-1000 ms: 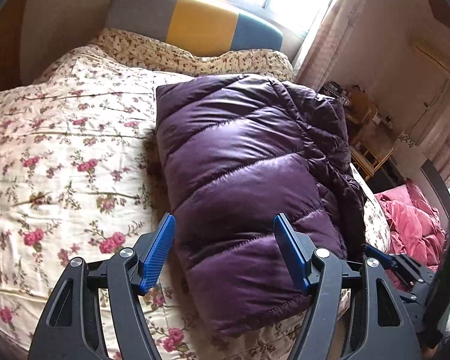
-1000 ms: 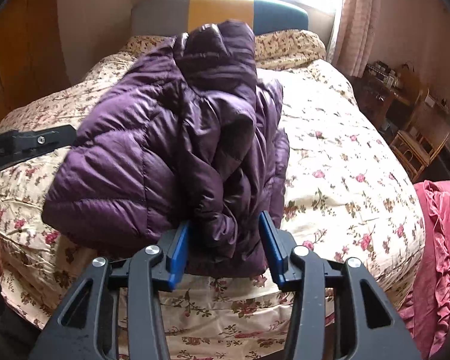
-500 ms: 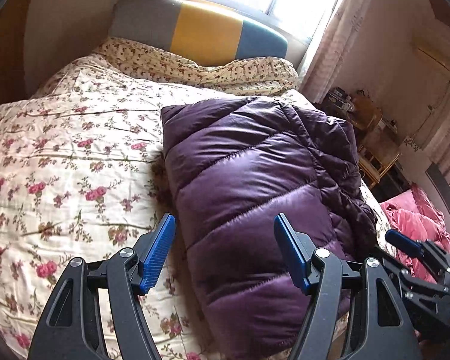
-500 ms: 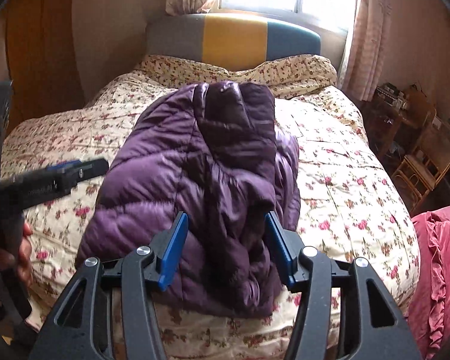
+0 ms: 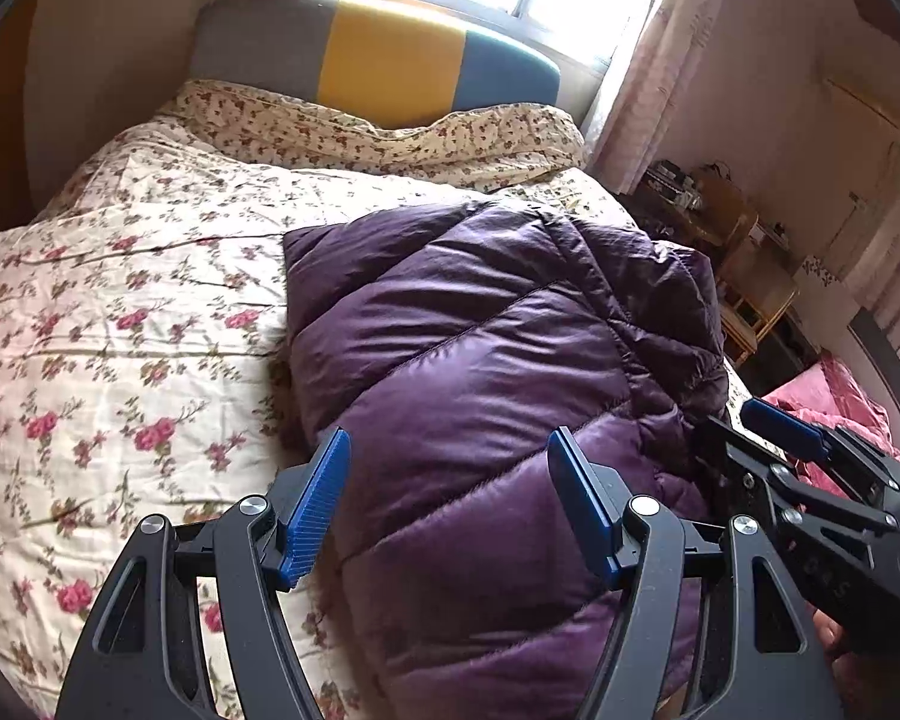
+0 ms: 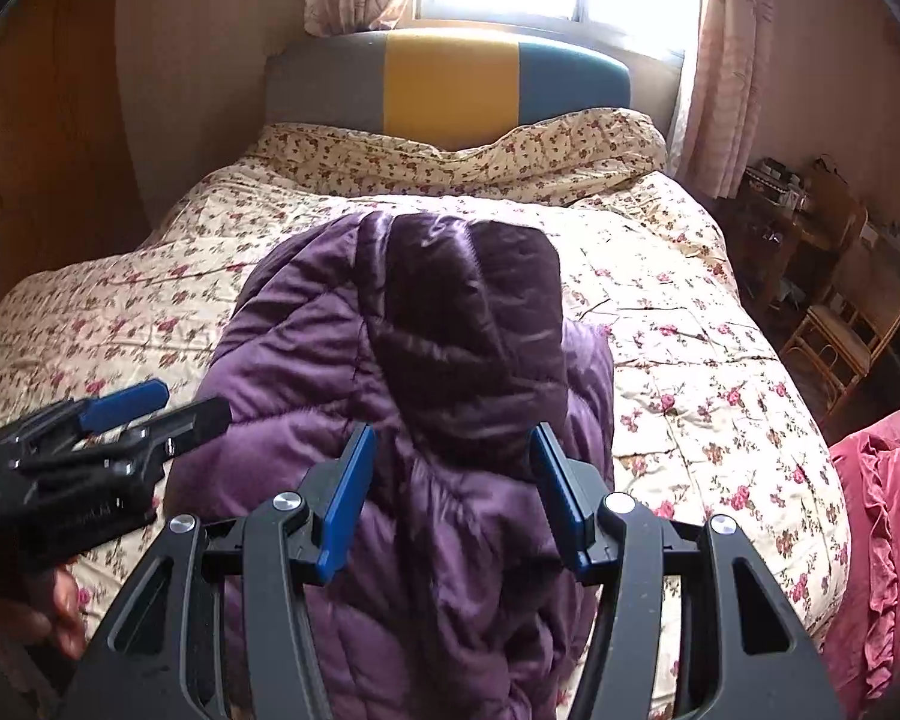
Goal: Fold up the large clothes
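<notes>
A purple puffer jacket (image 5: 480, 348) lies folded into a thick bundle on the flowered quilt (image 5: 120, 330) of a bed. My left gripper (image 5: 448, 438) hovers open above the jacket's near left edge, nothing between its blue pads. In the right wrist view the same jacket (image 6: 450, 312) shows a darker folded layer on top. My right gripper (image 6: 451, 432) stands open over its near end, pads clear of the fabric. Each gripper appears in the other's view: the right gripper (image 5: 729, 420) at the jacket's right side, the left gripper (image 6: 195, 399) at its left side.
A grey, yellow and blue headboard (image 6: 450, 78) and a window close off the far end of the bed. A pink ruffled cloth (image 6: 882, 510) lies past the bed's right edge, with a wicker chair (image 6: 852, 324) and cluttered furniture beyond. A hand (image 6: 60, 612) holds the left gripper.
The right gripper let go of the jacket fold it pinched and drew back and up. The left gripper also backed away, still open. The jacket settled flat on the quilt.
</notes>
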### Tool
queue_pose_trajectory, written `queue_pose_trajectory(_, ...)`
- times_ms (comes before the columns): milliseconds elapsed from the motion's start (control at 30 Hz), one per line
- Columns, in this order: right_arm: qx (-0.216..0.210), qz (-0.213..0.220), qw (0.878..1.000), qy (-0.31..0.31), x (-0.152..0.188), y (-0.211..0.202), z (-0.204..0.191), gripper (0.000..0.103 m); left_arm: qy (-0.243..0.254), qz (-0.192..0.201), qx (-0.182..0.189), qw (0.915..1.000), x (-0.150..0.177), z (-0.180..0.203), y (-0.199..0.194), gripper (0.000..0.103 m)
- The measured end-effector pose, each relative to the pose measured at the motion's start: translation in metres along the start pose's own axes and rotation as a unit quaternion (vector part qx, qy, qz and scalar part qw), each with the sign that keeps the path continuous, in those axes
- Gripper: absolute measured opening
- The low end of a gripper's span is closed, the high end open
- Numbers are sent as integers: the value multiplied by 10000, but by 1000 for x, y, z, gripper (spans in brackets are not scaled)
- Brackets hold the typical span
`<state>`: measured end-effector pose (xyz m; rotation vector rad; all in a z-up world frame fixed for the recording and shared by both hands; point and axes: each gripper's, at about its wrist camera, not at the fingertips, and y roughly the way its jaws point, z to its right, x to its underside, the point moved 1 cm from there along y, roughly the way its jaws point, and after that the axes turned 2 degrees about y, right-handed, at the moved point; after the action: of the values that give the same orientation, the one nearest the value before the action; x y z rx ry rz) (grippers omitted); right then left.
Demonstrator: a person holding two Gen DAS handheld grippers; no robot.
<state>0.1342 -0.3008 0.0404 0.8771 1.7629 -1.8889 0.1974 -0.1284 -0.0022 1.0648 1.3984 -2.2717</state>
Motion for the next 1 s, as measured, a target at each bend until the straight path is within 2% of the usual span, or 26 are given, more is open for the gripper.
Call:
queue_pose_trajectory(267, 254, -65, 9995, 195, -13, 23, 18, 54, 133, -133, 99, 9998, -6, 8, 18, 68)
queue_pose_trajectory(467, 653, -516, 9959, 356, 0, 49, 39, 57, 331, -193, 99, 9992, -4, 15, 27, 68)
queue_pose_trajectory(567, 807, -707, 9932, 444, 13, 59, 47, 60, 372, -198, -1, 9991, -3, 12, 28, 80)
queue_pose_trajectory(633, 854, -807, 9915, 556, 23, 64, 53, 65, 296, -232, -58, 9993, -1, 5, 31, 80)
queue_pose_trajectory(700, 782, -888, 9900, 769, 34, 67, 63, 67, 225, -295, -64, 9993, 2, 0, 34, 88)
queue_pose_trajectory(867, 578, -982, 9861, 1213, 53, 68, 82, 77, 228, -584, 169, 9979, 13, -5, 51, 94)
queue_pose_trajectory(1000, 216, -1062, 9827, 1505, 63, 74, 94, 78, 112, -703, 445, 9965, 19, -9, 62, 97)
